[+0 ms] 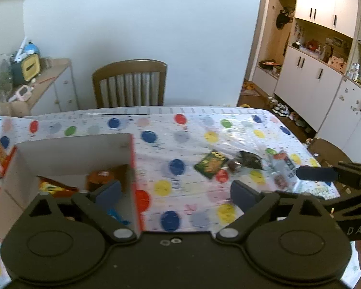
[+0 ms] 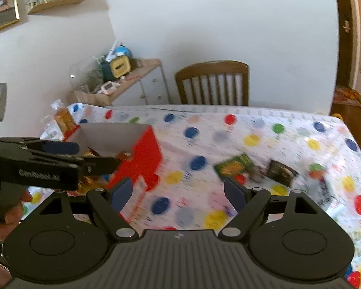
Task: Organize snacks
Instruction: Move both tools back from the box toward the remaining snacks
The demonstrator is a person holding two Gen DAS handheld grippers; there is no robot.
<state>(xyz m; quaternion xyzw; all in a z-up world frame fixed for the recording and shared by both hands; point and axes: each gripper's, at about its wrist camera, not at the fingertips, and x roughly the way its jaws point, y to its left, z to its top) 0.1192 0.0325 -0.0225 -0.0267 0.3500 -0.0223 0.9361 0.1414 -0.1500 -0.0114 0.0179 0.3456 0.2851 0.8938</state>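
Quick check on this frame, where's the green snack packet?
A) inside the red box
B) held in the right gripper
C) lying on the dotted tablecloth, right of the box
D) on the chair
C: the green snack packet lies flat on the dotted tablecloth to the right of the red box, and both the left gripper and right gripper are open and empty.
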